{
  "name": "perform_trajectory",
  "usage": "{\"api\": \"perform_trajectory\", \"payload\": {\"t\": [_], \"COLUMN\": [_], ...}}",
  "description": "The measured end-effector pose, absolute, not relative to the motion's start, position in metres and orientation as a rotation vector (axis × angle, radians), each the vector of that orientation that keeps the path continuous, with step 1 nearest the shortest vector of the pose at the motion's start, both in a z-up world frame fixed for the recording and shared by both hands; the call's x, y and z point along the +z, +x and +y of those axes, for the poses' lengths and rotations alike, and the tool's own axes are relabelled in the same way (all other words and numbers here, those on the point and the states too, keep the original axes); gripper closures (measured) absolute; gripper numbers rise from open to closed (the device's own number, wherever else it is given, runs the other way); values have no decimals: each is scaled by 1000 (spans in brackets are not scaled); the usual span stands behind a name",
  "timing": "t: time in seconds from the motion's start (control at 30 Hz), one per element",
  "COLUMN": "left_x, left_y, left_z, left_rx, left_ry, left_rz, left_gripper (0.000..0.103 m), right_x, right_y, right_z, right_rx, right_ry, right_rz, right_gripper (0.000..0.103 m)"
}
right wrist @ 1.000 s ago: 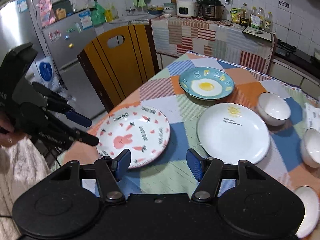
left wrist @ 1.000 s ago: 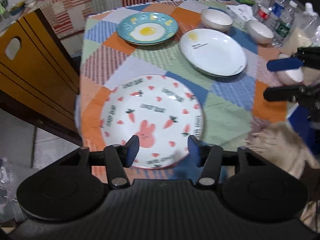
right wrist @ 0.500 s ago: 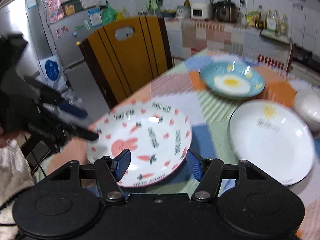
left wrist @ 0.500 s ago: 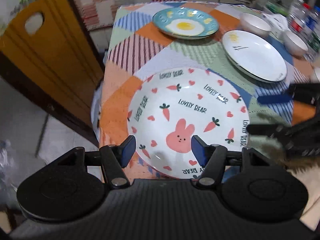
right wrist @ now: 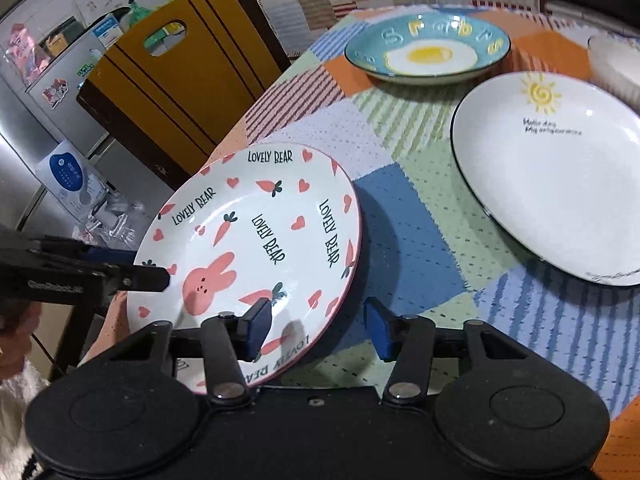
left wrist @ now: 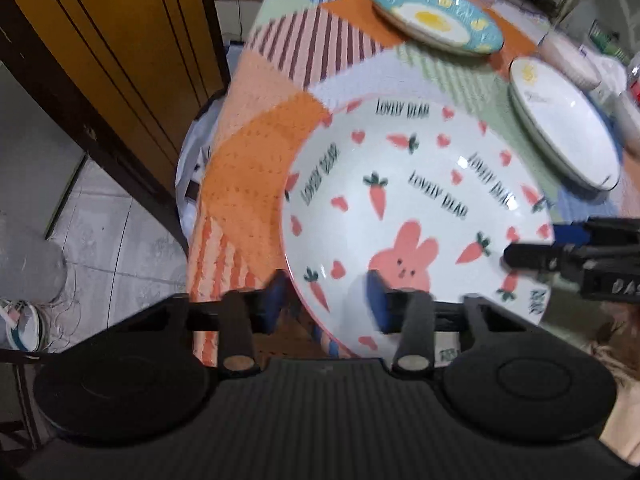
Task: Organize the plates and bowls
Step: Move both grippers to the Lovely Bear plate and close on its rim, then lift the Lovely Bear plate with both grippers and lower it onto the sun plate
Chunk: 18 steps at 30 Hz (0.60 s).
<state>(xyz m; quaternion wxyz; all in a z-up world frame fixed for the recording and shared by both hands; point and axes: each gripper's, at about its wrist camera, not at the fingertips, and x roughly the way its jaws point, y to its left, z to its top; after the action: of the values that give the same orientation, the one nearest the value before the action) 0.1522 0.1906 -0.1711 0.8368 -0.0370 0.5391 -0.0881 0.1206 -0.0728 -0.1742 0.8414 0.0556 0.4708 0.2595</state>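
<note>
Three plates are seen on the patchwork tablecloth: a rabbit plate near the table's corner, a white plate with a sun drawing further along, and a blue egg plate beyond them. The rabbit plate is tilted, its near-left edge raised off the cloth and its far edge resting low by the blue patch. The left gripper is held spread, its fingers set on either side of the plate's rim, one below and one above, without being closed on it. The right gripper is likewise spread, its left finger over the plate's near edge and its right finger over the cloth. A yellow chair is seen beside the table, and a white bowl is partly visible beyond the white plate.
</note>
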Motion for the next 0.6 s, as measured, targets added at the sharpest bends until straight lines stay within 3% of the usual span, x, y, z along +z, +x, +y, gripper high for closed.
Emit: {"api": "perform_trajectory", "payload": {"t": [0.1,0.2,0.23,0.3,0.6], "left_x": [-172,-173,-173,-173,-164], "left_y": [151,152,152,151,142], "left_z": [190,197,198,197,193], "left_rx": [-173,-162,-158,-147,-109], "left_ry": [-85,-148,-154,-157,-187], "left_rz": [1134,1131,1129,1122,1104], "left_gripper": [67,71,72,72,74], "right_x": [-177,-180,-180,-182,-180], "right_y": [123,122,121,123,121], "right_z": [-72,-72,-73,-78,-85], "right_rx": [554,549,544,514,563], "right_ry": [163,192,195,212,218], "right_rz": [1002,997,992,986,988], "right_gripper": [64,67,77,84,84]}}
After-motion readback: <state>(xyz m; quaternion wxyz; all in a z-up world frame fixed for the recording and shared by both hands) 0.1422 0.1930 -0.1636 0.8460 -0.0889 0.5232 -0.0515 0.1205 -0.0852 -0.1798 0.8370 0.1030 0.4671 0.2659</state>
